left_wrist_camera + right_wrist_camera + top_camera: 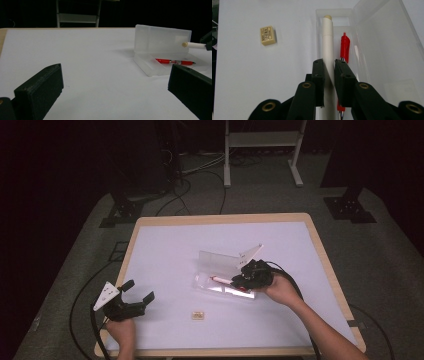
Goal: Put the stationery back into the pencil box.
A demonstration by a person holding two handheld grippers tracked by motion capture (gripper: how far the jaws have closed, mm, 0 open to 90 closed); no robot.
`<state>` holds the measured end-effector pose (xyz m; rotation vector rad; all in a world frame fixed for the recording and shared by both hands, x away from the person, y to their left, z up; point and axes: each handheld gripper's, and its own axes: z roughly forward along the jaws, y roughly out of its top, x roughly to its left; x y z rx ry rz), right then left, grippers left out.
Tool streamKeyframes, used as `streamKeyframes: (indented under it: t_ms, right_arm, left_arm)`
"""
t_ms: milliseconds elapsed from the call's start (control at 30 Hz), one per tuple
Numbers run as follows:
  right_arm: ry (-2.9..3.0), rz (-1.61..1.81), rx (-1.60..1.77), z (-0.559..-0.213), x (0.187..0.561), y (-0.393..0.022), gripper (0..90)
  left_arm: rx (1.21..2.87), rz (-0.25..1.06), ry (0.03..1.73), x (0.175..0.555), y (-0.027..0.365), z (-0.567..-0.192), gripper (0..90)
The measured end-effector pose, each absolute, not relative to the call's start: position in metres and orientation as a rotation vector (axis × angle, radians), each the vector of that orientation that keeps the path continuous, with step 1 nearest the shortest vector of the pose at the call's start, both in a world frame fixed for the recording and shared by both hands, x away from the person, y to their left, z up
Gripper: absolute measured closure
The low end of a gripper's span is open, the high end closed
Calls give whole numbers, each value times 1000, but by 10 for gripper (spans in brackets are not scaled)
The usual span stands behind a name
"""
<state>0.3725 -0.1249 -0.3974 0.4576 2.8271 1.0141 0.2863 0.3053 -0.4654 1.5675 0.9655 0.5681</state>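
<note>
Black jaws of the right gripper pinch a white pen above the open case; tilted, it could miss. Left gripper gapes empty.

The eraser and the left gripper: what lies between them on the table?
Nothing: in the high view the white table is bare between the eraser and the left gripper.

Table: clear case, eraser
</note>
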Motion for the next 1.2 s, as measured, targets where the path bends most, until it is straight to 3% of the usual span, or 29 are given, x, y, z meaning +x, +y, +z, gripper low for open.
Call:
streamKeyframes:
  t_ms: [1200]
  right_arm:
    - [2890,992,507,-433,397,-107,778]
  left_arm:
    - [1567,564,963,286,306,-465,0]
